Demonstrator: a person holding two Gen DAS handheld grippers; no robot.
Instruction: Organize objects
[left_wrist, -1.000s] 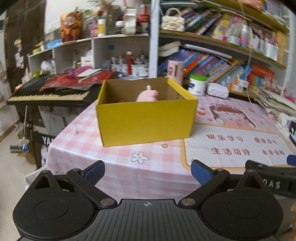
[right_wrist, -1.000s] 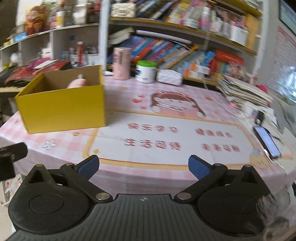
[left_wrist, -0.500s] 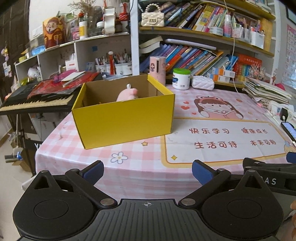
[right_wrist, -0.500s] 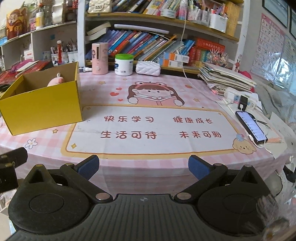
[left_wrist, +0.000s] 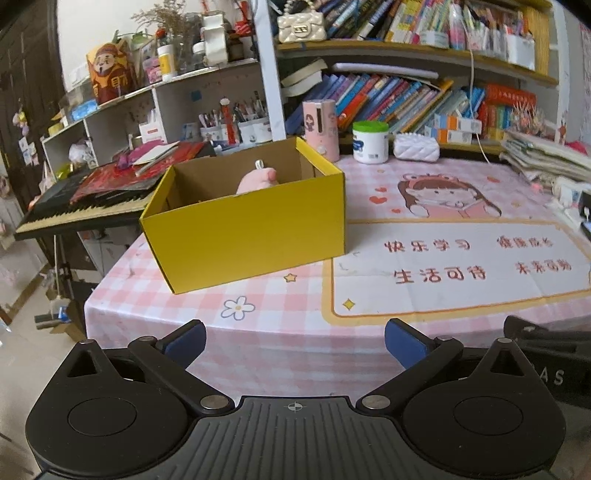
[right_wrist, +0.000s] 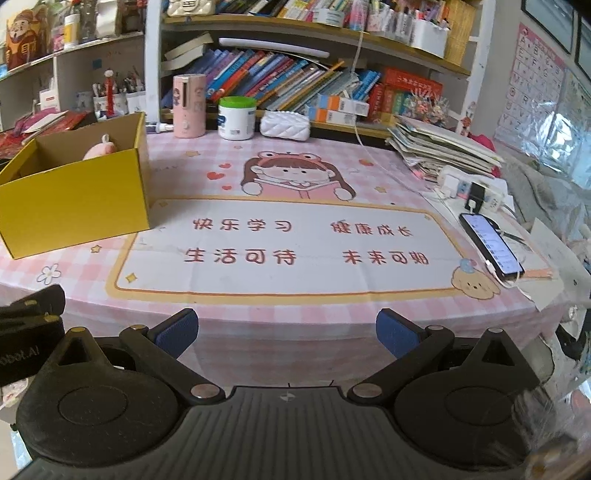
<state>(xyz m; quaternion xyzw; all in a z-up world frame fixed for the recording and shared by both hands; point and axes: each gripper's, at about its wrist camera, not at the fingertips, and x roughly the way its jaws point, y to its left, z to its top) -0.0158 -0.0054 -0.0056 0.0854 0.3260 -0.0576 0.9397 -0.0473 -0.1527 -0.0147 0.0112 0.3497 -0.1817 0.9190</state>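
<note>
left gripper (left_wrist: 294, 341): spread wide, nothing between the blue pads, parked off the near edge of the table (left_wrist: 280, 332)

right gripper (right_wrist: 286, 330): same deal, wide apart and holding nothing, also hanging just off the near table edge, to the right of the left one

yellow box (left_wrist: 245, 229): ahead of the left gripper and a touch to its left, top open, sitting on the pink checked cloth; ahead and far left from the right gripper

pink plush toy (left_wrist: 256, 180): inside the yellow box, only the top poking over the front wall, little white loop on top; can't tell what else is in there

printed mat (right_wrist: 280, 247): straight ahead of the right gripper, cartoon girl plus red characters, left corner right up against the box

phone (right_wrist: 491, 247): ahead-right of the right gripper, near the table's right edge, screen lit, cable plugged in

pink cylinder (right_wrist: 189, 105): far side of the table, beyond the box, upright

white tub with green lid (right_wrist: 236, 117): just right of the pink cylinder, upright

white quilted pouch (right_wrist: 285, 125): right of the tub, lying flat

stack of papers (right_wrist: 443, 147): far right corner, ahead of the phone

bookshelf (right_wrist: 314, 74): behind the table, crammed with books

keyboard (left_wrist: 85, 208): off to the left past the table, red stuff piled on it
</note>
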